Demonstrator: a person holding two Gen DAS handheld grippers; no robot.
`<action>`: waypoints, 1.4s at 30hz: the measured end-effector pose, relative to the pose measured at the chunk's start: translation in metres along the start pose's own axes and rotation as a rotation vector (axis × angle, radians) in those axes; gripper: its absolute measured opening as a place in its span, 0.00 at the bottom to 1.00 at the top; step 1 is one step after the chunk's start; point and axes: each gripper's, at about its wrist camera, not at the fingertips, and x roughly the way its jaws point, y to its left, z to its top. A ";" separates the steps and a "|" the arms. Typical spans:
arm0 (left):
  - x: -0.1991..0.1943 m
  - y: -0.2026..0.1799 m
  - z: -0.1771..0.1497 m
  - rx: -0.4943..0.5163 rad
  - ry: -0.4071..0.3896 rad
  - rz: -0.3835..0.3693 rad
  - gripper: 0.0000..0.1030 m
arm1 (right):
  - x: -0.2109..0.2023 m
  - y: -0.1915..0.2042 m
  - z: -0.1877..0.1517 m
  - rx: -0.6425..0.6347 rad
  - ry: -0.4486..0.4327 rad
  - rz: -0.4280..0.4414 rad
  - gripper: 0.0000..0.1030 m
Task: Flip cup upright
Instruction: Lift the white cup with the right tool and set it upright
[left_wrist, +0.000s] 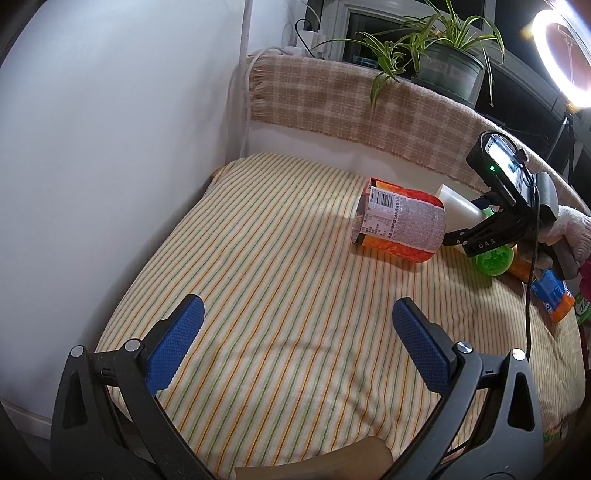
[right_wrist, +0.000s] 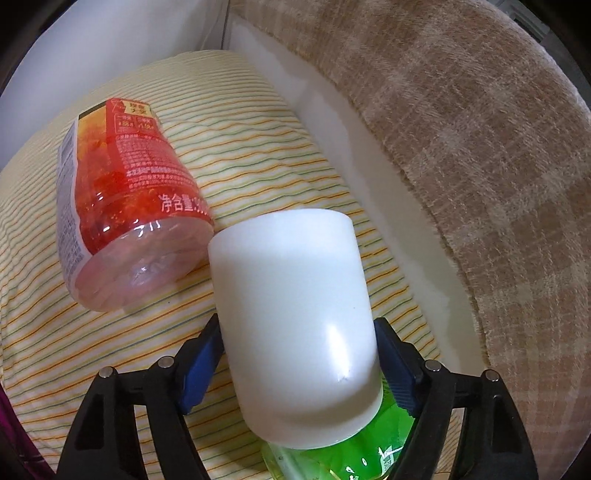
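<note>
Nearest your right wrist camera, the right gripper (right_wrist: 297, 363) had its blue-padded fingers (right_wrist: 201, 363) pressed against both sides of the cup (right_wrist: 295, 317), clenched on it. The cup was plain white, glossy and opaque, with a smooth, slightly tapering wall and a bright highlight on its near side. It was tipped over, its far end pointing away from the camera toward the striped cloth (right_wrist: 258, 122); whether that end was the mouth or the base could not be told. The cup's near end sat over a green bottle (right_wrist: 332, 458) directly beneath it, and its far left edge lay just beside the clear bottom of the red-labelled bottle (right_wrist: 125, 199), which rested on its side on the cloth.

From your left wrist camera, the left gripper (left_wrist: 297, 334) hovered above the striped cloth (left_wrist: 258, 295) with its blue fingers (left_wrist: 177, 339) spread wide and nothing between them. Farther off, the red-labelled bottle (left_wrist: 399, 221) lay on its side, barcode panel facing up, and the cup (left_wrist: 458, 205) showed just behind it as a white cylinder running into the right gripper (left_wrist: 480, 229). A green cap (left_wrist: 493, 260) lay below that gripper, and an orange-and-blue bottle (left_wrist: 554, 295) lay near the right edge. A plaid blanket (left_wrist: 351, 99) draped the ledge behind, with a potted plant (left_wrist: 443, 55) on it.
</note>
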 end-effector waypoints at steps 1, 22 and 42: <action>0.000 0.000 0.000 0.001 0.000 0.000 1.00 | 0.000 -0.001 0.000 0.006 -0.005 -0.002 0.78; -0.027 -0.009 0.001 0.043 -0.064 -0.024 1.00 | -0.118 -0.021 -0.056 0.406 -0.293 0.103 0.77; -0.009 -0.062 0.008 0.044 0.076 -0.253 1.00 | -0.101 0.012 -0.224 1.126 -0.214 0.476 0.78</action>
